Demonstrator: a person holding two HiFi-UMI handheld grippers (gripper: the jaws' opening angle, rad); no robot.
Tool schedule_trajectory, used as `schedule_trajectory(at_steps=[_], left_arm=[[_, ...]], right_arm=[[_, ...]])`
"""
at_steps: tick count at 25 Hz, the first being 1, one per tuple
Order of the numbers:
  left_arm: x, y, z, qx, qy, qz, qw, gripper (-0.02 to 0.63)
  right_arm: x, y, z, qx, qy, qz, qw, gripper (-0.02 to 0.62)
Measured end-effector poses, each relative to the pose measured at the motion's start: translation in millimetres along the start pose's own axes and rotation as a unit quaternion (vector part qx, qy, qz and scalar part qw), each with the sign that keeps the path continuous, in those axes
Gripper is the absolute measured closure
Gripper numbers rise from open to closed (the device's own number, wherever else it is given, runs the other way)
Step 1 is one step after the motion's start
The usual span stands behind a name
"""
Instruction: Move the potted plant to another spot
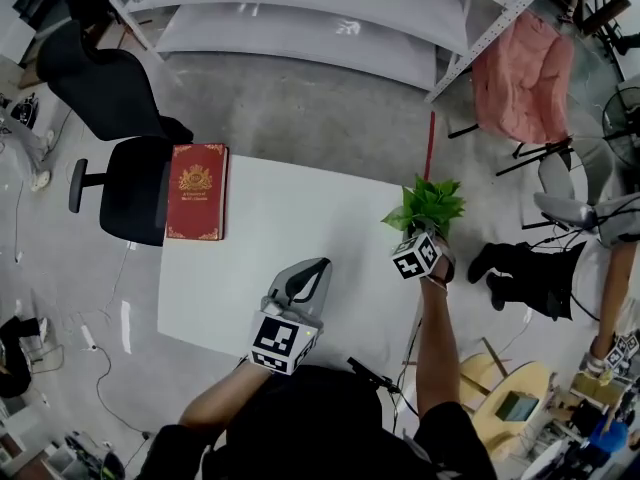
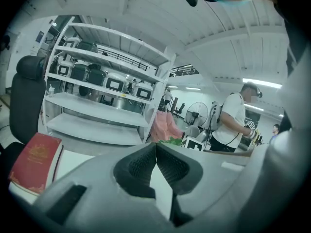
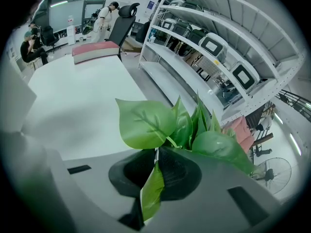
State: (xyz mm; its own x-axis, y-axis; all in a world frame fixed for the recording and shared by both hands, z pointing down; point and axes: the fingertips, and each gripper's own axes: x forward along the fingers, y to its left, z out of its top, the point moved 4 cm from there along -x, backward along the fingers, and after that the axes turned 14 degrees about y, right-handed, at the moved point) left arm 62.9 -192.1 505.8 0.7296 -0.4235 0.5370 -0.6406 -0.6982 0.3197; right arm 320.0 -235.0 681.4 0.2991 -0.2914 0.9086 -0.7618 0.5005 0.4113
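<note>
The potted plant (image 1: 428, 206) shows as a tuft of green leaves at the right edge of the white table (image 1: 300, 218); its pot is hidden. My right gripper (image 1: 425, 236) is shut on the plant. In the right gripper view the jaws meet around the stems, with broad leaves (image 3: 160, 125) spreading above them and one leaf (image 3: 152, 191) hanging between the pads. My left gripper (image 1: 303, 286) rests over the table's near middle, shut with nothing in it (image 2: 156, 145). From the left gripper view a bit of the plant (image 2: 170, 141) shows far off.
A red book (image 1: 197, 191) lies on the table's far left corner. A black office chair (image 1: 115, 128) stands left of the table, metal shelving (image 1: 300, 13) behind it. A pink cloth (image 1: 522, 78) and a person (image 1: 612, 230) are at the right.
</note>
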Motion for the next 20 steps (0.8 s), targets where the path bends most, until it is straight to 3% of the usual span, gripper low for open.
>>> schedule_trajectory(at_steps=[8, 20], left_arm=[[-36.7, 25.5, -2.1, -0.013, -0.02, 0.026, 0.9994, 0.589], [-111.3, 94.8, -19.0, -0.046, -0.043, 0.083, 0.9946, 0.589]], right_arm=[[-24.3, 35.3, 35.4, -0.042, -0.02, 0.001, 0.999, 0.581], [-60.3, 118.5, 123.9, -0.117, -0.061, 0.016, 0.991, 0.581]])
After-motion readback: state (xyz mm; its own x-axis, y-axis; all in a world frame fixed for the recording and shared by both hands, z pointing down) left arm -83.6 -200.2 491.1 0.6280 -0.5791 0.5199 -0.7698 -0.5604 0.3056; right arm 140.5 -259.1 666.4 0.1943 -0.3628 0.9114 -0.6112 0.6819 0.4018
